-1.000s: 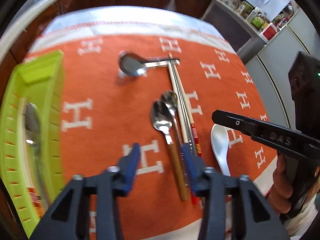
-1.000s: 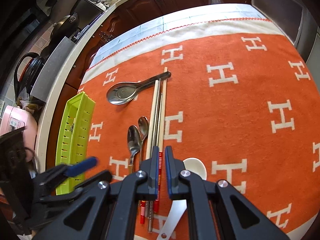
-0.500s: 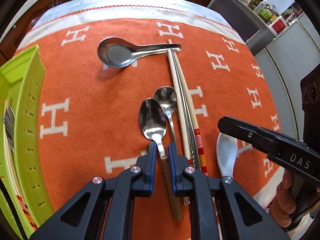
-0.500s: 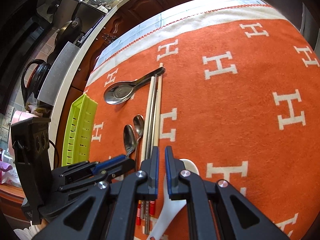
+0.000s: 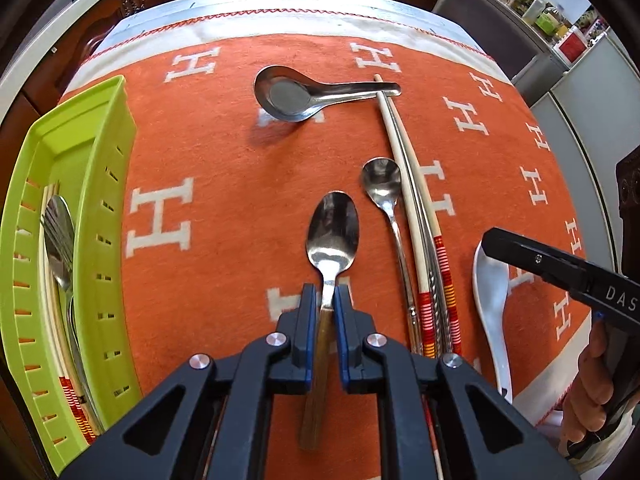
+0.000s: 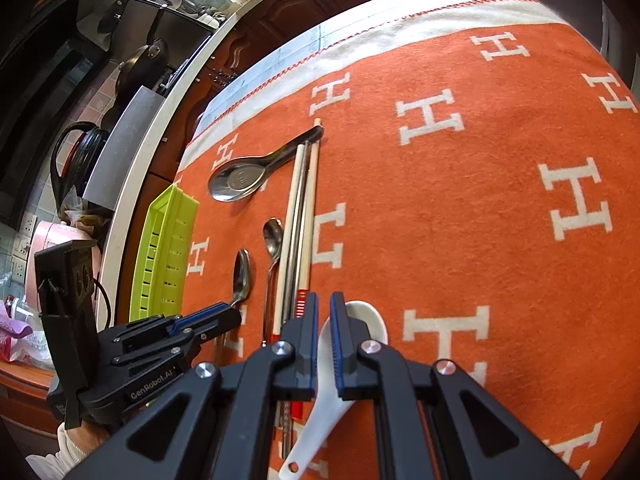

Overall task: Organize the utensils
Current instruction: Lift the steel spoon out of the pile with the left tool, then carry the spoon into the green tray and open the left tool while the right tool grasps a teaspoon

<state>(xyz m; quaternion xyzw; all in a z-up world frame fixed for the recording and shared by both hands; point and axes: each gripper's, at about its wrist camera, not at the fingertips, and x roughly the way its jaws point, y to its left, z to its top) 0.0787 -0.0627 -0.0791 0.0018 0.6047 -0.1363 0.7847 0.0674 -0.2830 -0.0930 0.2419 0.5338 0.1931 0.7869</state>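
Note:
On the orange cloth lies a wooden-handled steel spoon (image 5: 332, 232) (image 6: 242, 276). My left gripper (image 5: 324, 292) (image 6: 228, 314) points steeply down, its jaws closing, blue pads against the spoon's thin neck. To its right lie a small steel spoon (image 5: 380, 180), a bundle of chopsticks (image 5: 412, 200) (image 6: 302, 220) and a white ceramic spoon (image 5: 488, 300) (image 6: 368, 320). My right gripper (image 6: 324, 300) (image 5: 486, 240) hovers shut just over the white spoon, which lies flat on the cloth. A large steel soup spoon (image 5: 288, 96) lies farther back.
A lime-green slotted tray (image 5: 104, 200) (image 6: 168, 248) at the cloth's left edge holds several utensils. The cloth's near edge (image 5: 536, 400) is close to a person's hand. Beyond the far edge are wooden cabinets, with pans and a kettle on a counter to the left.
My left gripper's jaws went from wide open to closed around the wooden-handled spoon's neck, and it tipped further down. My right gripper sank a little over the white spoon.

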